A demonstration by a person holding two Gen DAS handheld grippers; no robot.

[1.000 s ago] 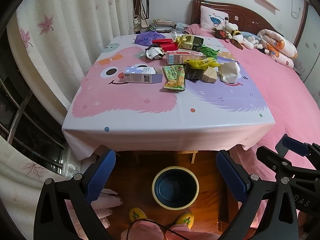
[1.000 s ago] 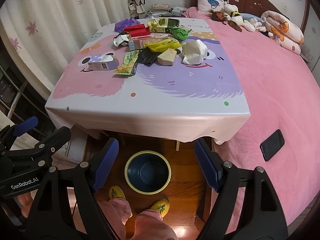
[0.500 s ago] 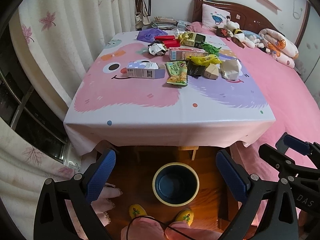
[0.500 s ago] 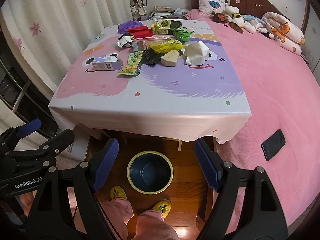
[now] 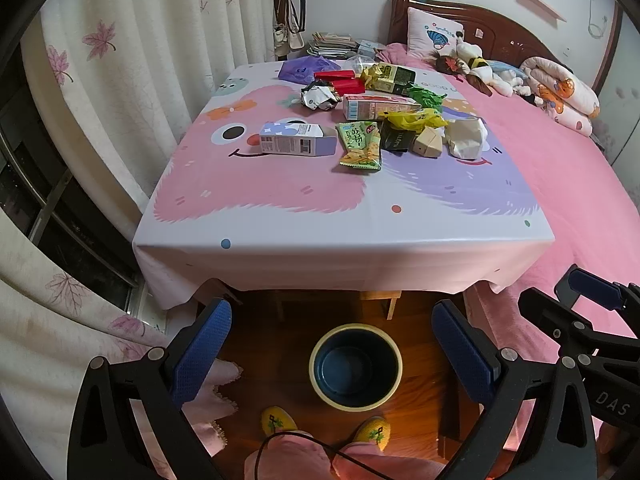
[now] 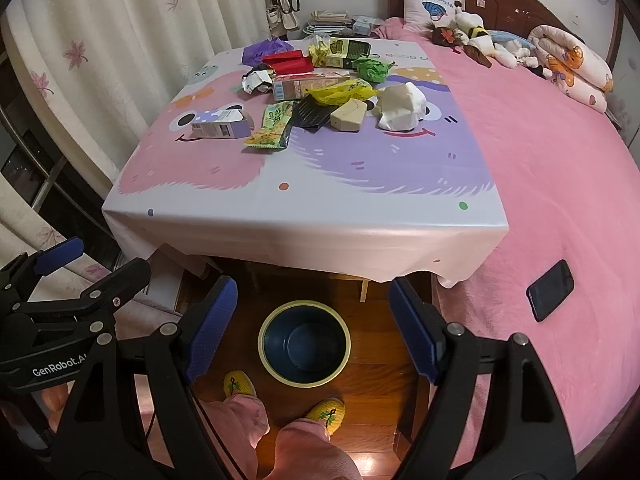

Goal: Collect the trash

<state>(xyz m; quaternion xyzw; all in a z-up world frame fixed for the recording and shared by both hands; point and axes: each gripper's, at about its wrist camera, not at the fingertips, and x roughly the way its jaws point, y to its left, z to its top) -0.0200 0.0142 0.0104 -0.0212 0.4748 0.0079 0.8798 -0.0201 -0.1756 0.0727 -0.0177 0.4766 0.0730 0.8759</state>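
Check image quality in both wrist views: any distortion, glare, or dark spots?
Left wrist view: strong fisheye bending with black corners; warm glare on the floor beside the bin; trash on the table sharp and evenly lit. Right wrist view: same curvature; bright floor reflection near the slippers; under-table area dim.

Trash (image 5: 372, 120) on table (image 5: 344, 224); bin (image 5: 355, 366) below.

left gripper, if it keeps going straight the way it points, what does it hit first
Probably the near edge of the cartoon-print tablecloth, which sits mid-frame ahead of the open left gripper. The round dark-blue bin with a yellow rim lies lower, between its fingers; depth is unclear.
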